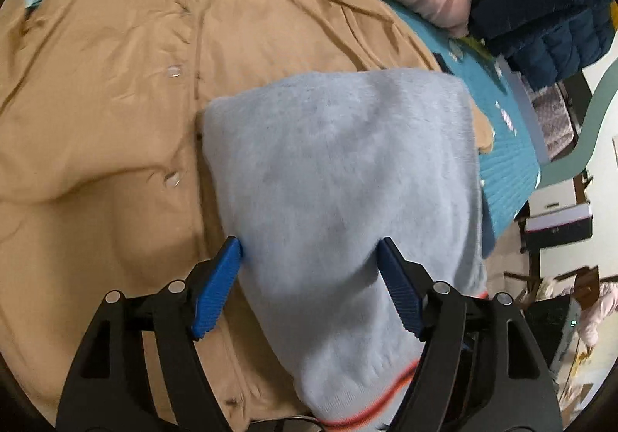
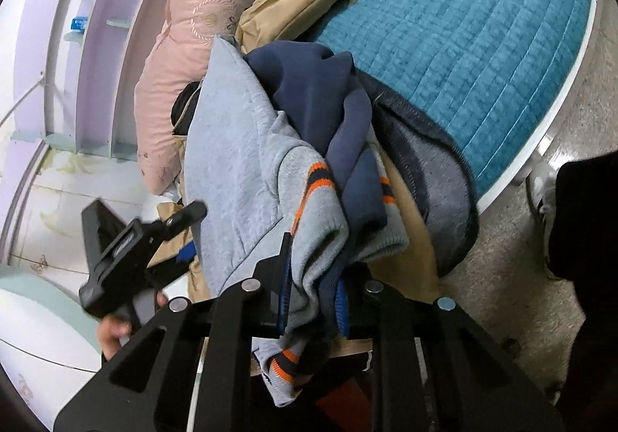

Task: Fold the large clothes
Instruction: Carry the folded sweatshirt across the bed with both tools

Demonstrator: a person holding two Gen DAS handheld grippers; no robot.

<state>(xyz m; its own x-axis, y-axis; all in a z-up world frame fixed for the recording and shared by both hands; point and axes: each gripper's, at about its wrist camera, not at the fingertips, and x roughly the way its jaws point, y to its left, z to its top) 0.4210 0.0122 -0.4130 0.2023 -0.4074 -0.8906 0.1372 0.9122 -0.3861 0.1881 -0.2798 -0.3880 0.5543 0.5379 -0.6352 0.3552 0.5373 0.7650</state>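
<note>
Sweater point(image 1: 340, 177) looks soft, light and floppy; right gripper point(image 2: 313, 300) clenches its bunched striped cuff, left gripper point(image 1: 311, 258) spread under the body, best gripped at hems

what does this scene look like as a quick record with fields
surface: bed with teal quilt
item being folded: light blue sweater, orange stripe at the hem
under it: tan coat spread flat, snaps showing
left gripper: open, fingers either side of the sweater
right gripper: shut on bunched sweater cuffs and navy fabric
nearby: pink pillow, navy puffer jacket
</note>
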